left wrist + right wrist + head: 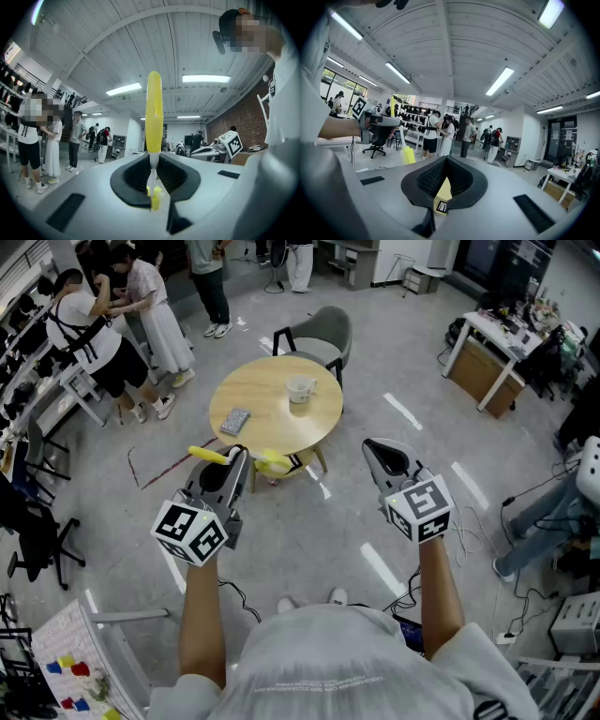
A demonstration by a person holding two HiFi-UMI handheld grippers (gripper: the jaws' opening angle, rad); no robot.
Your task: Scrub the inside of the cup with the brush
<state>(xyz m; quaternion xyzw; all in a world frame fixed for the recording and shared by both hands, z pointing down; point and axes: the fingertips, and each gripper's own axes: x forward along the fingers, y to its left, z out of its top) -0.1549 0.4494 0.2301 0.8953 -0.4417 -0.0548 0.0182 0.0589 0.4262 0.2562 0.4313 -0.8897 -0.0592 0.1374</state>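
A white cup (300, 388) stands on the far side of a round wooden table (272, 427). My left gripper (236, 459) hovers in front of the table's near edge, shut on a yellow brush: its handle (208, 455) sticks out to the left and its head (274, 463) to the right. In the left gripper view the yellow handle (154, 107) rises upright out of the left gripper (153, 161), whose pads clamp its white stem. My right gripper (382, 450) is held level with it further right, shut and empty; in its own view the right gripper (446, 161) points up at the ceiling.
A small grey pad (234, 420) lies on the table's left part. A grey chair (323, 334) stands behind the table. Several people (141, 310) stand at the far left by shelves. A desk (487, 362) is at the right, and cables (469, 521) lie on the floor.
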